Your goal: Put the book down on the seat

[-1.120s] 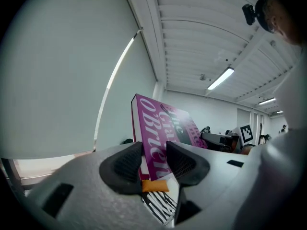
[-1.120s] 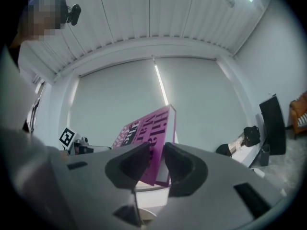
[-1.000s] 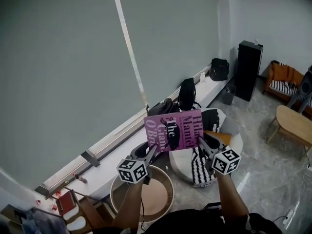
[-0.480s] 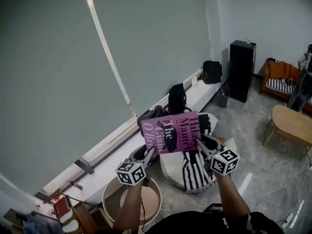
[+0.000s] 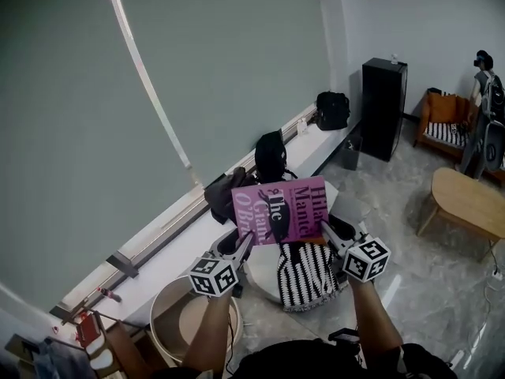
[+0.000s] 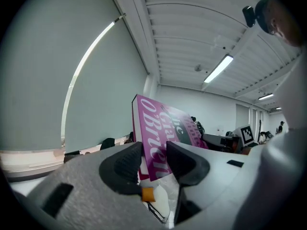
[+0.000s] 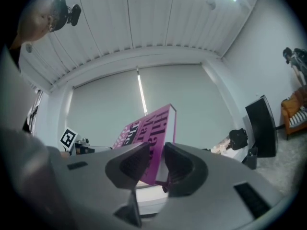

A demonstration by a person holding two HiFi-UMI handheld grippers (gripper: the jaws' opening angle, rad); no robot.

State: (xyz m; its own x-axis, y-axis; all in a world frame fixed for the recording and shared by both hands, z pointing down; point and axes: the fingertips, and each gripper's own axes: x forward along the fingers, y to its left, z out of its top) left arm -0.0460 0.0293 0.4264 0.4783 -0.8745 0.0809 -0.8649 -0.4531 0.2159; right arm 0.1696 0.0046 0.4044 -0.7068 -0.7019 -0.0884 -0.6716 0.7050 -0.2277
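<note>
A magenta book with black lettering is held upright in the air between both grippers. My left gripper is shut on its lower left edge and my right gripper on its lower right edge. In the left gripper view the book stands between the dark pads of the left gripper. The right gripper view has the book pinched in my right gripper. Below and just beyond the book sits the white round seat with a black-and-white striped cushion.
A round wooden tub table stands at lower left. Dark backpacks lie on the window ledge. A black cabinet, a wooden table, an orange armchair and a standing person are at the right.
Both grippers keep the book between them. In the head view the seat, the ledge bags and the round tub table have slid to the left and down, the seat now under the book.
</note>
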